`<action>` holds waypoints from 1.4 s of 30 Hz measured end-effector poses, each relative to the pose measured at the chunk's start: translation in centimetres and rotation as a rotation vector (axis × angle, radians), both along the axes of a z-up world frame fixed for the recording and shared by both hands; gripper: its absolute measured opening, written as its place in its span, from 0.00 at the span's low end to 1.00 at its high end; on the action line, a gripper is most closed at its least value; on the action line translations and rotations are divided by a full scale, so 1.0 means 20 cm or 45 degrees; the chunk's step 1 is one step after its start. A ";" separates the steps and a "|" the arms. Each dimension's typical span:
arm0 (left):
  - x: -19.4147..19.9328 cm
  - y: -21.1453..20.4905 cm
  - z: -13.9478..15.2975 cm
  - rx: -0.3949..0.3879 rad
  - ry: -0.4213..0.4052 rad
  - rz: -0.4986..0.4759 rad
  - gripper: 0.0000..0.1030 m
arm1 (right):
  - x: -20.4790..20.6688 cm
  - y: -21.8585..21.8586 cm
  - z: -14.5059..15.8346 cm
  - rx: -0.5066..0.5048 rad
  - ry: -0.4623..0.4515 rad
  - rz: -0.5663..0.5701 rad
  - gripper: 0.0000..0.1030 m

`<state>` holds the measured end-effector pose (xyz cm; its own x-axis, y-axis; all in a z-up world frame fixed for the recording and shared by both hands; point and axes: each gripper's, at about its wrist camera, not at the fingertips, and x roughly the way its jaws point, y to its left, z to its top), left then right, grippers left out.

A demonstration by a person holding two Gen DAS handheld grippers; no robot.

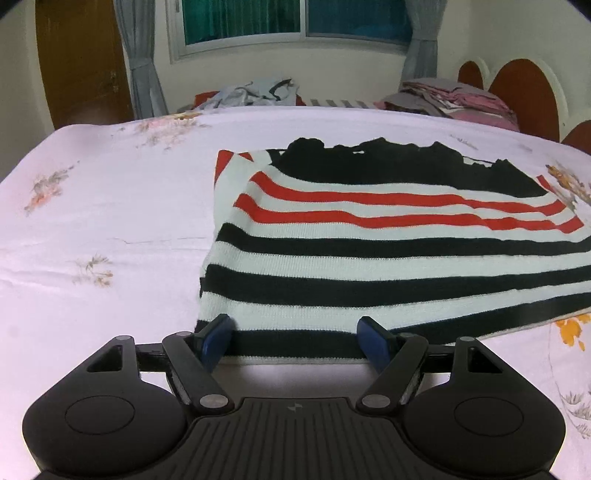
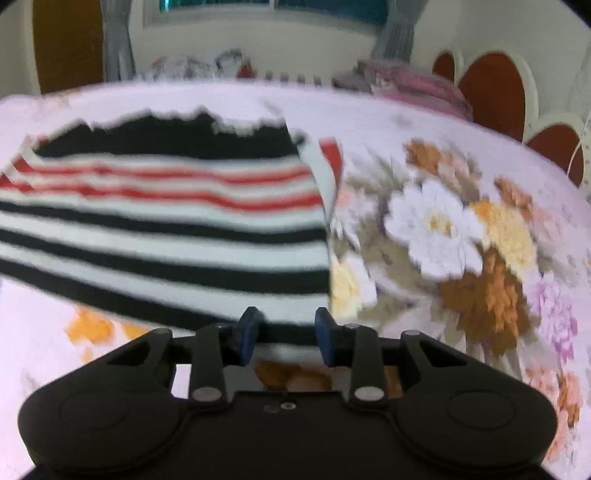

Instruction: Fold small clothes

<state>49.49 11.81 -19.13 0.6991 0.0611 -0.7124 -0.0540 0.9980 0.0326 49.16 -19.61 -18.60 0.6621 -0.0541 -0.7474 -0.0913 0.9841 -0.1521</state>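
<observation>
Both grippers angle down at the striped sweater's (image 1: 369,251) near hem, left gripper (image 1: 297,338) wide, right gripper (image 2: 288,338) narrower; grip unclear.

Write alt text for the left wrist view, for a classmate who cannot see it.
A striped sweater in black, white and red lies flat on a floral bedsheet. The left gripper is at its near hem, blue fingers spread wide with the hem between them. Behind are piled clothes and a curtained window.

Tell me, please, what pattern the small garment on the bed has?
The garment has black and red stripes on white, with a solid black band at its far edge; clearest in the left wrist view.
</observation>
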 end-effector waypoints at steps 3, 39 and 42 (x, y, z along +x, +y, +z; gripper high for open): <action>0.01 -0.01 0.01 0.001 0.006 0.008 0.72 | 0.02 -0.02 0.01 0.026 0.027 -0.021 0.36; -0.32 0.30 0.01 -0.635 -0.154 0.432 0.48 | -0.23 0.00 0.19 0.360 -0.146 0.046 0.01; -0.30 0.34 -0.10 -0.826 -0.143 0.537 0.48 | -0.16 0.05 0.19 0.433 -0.130 0.049 0.01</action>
<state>43.49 18.66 -21.10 0.7796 -0.0668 -0.6228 -0.4013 0.7101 -0.5785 45.91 -18.57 -14.70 0.7308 0.2134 -0.6484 -0.1309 0.9761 0.1738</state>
